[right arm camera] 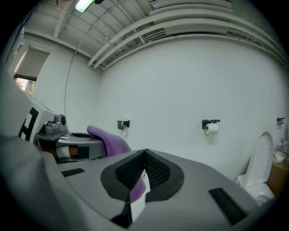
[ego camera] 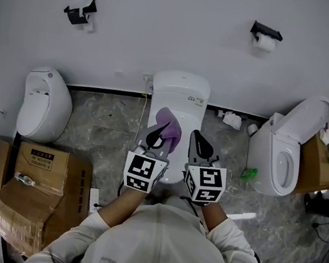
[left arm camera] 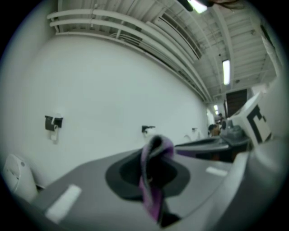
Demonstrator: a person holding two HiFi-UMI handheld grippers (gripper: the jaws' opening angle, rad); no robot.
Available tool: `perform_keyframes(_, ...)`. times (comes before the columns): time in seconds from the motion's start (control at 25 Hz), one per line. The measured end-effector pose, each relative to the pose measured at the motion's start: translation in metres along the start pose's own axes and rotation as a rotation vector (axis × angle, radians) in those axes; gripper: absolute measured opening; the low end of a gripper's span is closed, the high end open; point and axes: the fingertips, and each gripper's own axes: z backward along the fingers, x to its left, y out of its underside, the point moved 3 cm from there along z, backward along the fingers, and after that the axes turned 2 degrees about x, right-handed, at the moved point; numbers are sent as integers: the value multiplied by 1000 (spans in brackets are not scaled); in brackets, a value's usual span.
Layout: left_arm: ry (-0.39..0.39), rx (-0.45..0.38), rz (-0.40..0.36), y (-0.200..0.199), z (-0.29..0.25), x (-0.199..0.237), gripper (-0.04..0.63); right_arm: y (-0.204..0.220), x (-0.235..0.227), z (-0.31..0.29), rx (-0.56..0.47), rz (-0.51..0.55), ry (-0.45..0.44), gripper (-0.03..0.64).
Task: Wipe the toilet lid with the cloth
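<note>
Toilet (ego camera: 181, 92) against the white wall (ego camera: 170, 22) stands with its lid (ego camera: 176, 168) down beneath both tools. Left hand-held gripper (ego camera: 159, 134) is clamped on the purple cloth (ego camera: 170, 124); right hand-held gripper (ego camera: 199, 141) pinches a tagged corner of it. Cloth is bunched between them, held over the lid.

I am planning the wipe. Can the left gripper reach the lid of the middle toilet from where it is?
Probably yes. The left gripper, shut on the purple cloth, hovers right over the toilet lid, and nothing shows between them. The right gripper grips the cloth too.
</note>
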Motion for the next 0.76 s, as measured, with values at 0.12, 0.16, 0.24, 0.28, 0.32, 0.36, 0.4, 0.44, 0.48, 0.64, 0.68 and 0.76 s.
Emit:
perform_keyframes(0.12,10,-11,1,0,6,2,12,2,8,2,2,9,5,15)
perform_keyframes(0.16,15,-13,2,0,8,2,12,2,10,2,2,11,7,15)
perform_keyframes(0.24,28,-18,4,0,11,1,12,1,13,4,2,18,16,15)
perform_keyframes(0.28,34,-19,6,1,13,1,12,1,14,6,1,23,21,15)
perform_keyframes(0.32,40,-20,9,1,14,0,12,1,14,7,1,26,26,15)
perform_keyframes(0.36,44,-21,13,1,14,0,12,1,14,8,0,29,30,15)
perform_keyframes(0.4,50,-22,19,1,14,-1,12,1,14,9,0,32,33,15)
perform_keyframes(0.44,58,-23,24,0,13,-2,12,1,15,11,0,36,37,15)
perform_keyframes(0.48,68,-26,25,-1,12,-3,12,1,14,12,1,39,40,15)
perform_keyframes(0.64,91,-30,23,-3,11,-4,12,2,12,16,10,44,51,15)
perform_keyframes(0.68,93,-30,24,-3,12,-5,12,2,11,17,10,43,53,15)
perform_keyframes(0.76,96,-30,24,-3,13,-6,12,1,9,18,9,43,59,15)
